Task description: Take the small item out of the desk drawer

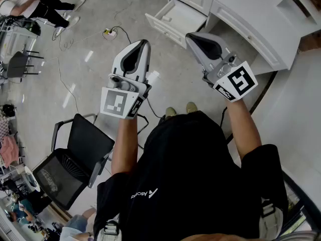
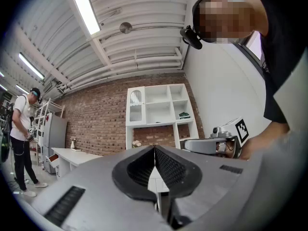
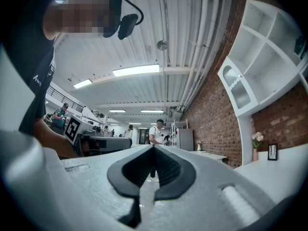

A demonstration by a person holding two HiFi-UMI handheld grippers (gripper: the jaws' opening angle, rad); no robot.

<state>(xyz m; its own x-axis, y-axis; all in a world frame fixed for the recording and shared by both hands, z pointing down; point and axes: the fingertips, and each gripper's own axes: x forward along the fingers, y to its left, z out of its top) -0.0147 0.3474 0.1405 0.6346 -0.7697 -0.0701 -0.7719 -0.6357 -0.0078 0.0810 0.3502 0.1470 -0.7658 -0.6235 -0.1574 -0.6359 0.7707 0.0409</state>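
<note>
1. Black mesh chair (image 1: 75, 159): lower left of the head view, standing on the grey floor (image 1: 85, 79).
2. Left claw (image 1: 142, 45): left of centre, held over the floor. Jaws are together with the pad tips touching and nothing between them.
3. Drawer (image 1: 175, 18): upper centre, pulled open from the white surface (image 1: 251, 29), apart from both claws. The small item cannot be made out inside it.
4. Right claw (image 1: 194, 37): right of centre, just below the drawer in the frame. Jaws are closed tip to tip, with nothing between them.
</note>
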